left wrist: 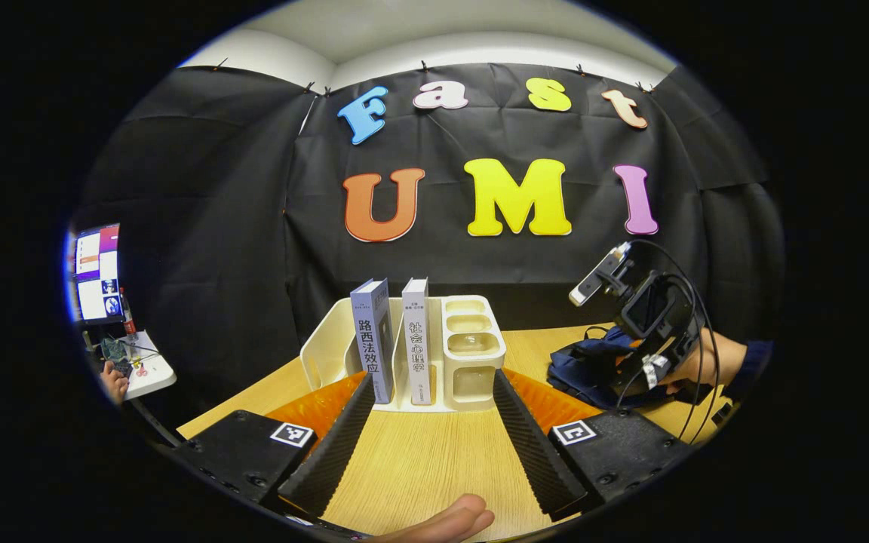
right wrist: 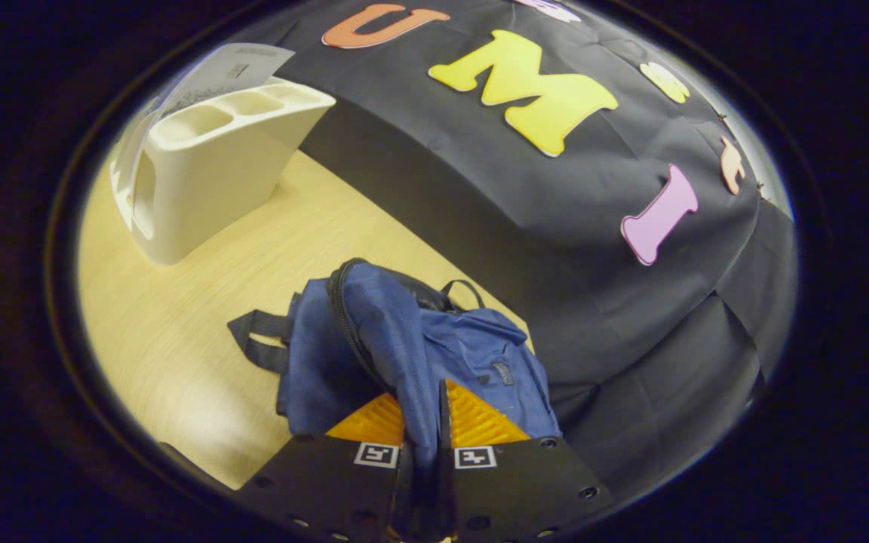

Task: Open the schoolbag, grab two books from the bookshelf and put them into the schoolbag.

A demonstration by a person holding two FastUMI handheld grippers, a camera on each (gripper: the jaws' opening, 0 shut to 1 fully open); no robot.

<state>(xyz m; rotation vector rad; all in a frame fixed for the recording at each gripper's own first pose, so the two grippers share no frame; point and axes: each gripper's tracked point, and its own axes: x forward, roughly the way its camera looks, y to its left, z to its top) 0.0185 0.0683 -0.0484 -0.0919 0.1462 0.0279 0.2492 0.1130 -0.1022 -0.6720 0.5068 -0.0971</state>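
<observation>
L gripper [left wrist: 429, 422] hangs released, fingers wide apart, low over the worktop's [left wrist: 419, 460] near edge. Just beyond, w/ its front facing the gap, the cream bookshelf [left wrist: 472, 354] holds 2 books [left wrist: 395, 347] upright, side by side. Toward the worktop's far R corner, R gripper [right wrist: 421, 422] is clenched on a fold of the blue schoolbag [right wrist: 434, 354], zip partly open, by the back edge.
</observation>
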